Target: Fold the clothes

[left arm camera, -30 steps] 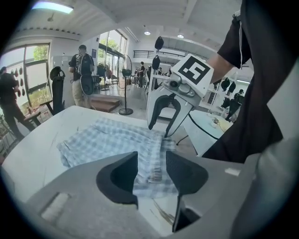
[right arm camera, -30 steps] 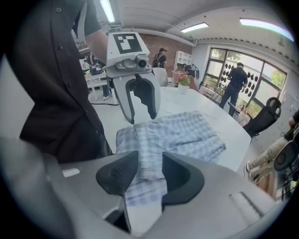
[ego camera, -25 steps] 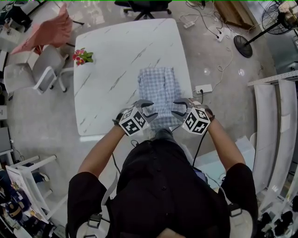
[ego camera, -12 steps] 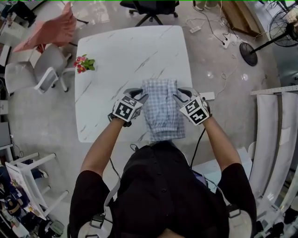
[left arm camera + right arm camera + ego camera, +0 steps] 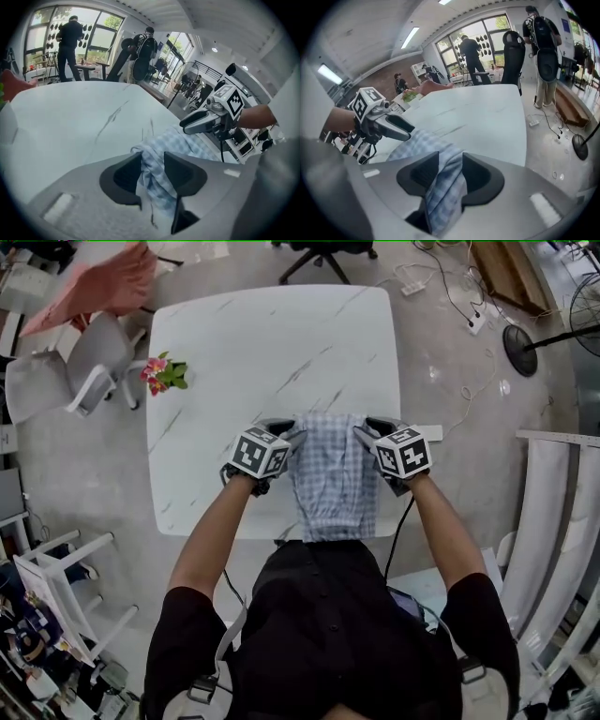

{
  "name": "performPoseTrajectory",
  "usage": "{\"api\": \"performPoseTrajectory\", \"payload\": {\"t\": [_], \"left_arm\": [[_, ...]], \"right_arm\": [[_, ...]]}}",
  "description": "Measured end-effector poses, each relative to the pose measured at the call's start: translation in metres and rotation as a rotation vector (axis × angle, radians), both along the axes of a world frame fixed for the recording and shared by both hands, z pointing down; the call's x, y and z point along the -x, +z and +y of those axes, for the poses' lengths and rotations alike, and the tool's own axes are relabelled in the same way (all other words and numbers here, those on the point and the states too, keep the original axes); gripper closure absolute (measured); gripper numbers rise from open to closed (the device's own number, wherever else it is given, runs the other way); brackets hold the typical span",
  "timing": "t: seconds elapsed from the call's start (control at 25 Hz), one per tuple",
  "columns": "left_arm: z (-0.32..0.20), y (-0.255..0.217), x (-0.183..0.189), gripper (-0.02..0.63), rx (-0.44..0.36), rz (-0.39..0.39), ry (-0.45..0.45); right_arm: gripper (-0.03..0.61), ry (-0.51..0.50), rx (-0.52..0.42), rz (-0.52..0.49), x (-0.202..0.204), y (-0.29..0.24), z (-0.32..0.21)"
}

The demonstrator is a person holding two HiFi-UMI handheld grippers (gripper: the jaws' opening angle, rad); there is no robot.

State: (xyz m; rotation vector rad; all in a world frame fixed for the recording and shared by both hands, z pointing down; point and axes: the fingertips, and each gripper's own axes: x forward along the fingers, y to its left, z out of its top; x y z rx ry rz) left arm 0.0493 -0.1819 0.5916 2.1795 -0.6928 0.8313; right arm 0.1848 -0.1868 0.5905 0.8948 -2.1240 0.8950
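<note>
Both tongs hold the cloth's far corners.

My left tongs (image 5: 287, 431) and right tongs (image 5: 369, 429) each pinch a corner of the checked cloth (image 5: 333, 479) in narrow jaws. The jaws have just eased a touch wider, with fabric between the pads. I hold one corner per side, I judge, so the fold lands square. The cloth lies on the table (image 5: 244, 343), reaching its near edge.

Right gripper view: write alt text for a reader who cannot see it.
The right gripper clamps a bunched fold of blue-and-white checked cloth above a white marble-patterned table; its jaws have just opened slightly. At left, the left gripper, its jaws likewise just eased, holds the cloth's other side; people stand by windows behind.
</note>
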Motion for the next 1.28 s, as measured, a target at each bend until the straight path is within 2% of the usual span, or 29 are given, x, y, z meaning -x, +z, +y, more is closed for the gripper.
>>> {"api": "performPoseTrajectory", "payload": {"t": [0.16,0.28,0.36,0.48,0.56,0.84,0.92,1.0,1.12,1.28], "left_arm": [[-0.002,0.014,0.001,0.442,0.043,0.015,-0.025],[-0.004,0.017,0.001,0.477,0.071,0.040,-0.034],[-0.004,0.018,0.002,0.504,0.082,0.051,-0.033],[-0.005,0.015,0.005,0.557,0.080,0.070,-0.032],[-0.004,0.009,0.008,0.574,0.065,0.084,-0.033],[-0.008,-0.010,0.020,0.583,0.036,0.164,-0.100],[-0.007,-0.010,0.024,0.583,0.041,0.169,-0.108],[-0.004,-0.007,0.025,0.580,0.053,0.169,-0.098],[-0.008,-0.003,0.027,0.563,0.053,0.157,-0.118],[-0.012,0.004,0.037,0.574,0.089,0.171,-0.190]], "right_arm": [[0.413,0.043,0.093,-0.045,0.000,0.013,0.000],[0.422,0.092,0.164,-0.125,0.004,0.019,-0.003],[0.462,0.118,0.184,-0.147,0.003,0.021,-0.006],[0.525,0.114,0.166,-0.118,-0.004,0.021,-0.008],[0.537,0.110,0.143,-0.107,-0.009,0.016,-0.007],[0.545,0.195,0.046,-0.115,-0.031,-0.009,-0.012],[0.565,0.243,0.042,-0.114,-0.044,-0.007,-0.015],[0.565,0.249,0.059,-0.121,-0.048,-0.003,-0.013],[0.565,0.209,0.047,-0.046,-0.048,0.005,-0.010],[0.565,0.219,0.047,0.013,-0.054,0.012,-0.010]]}}
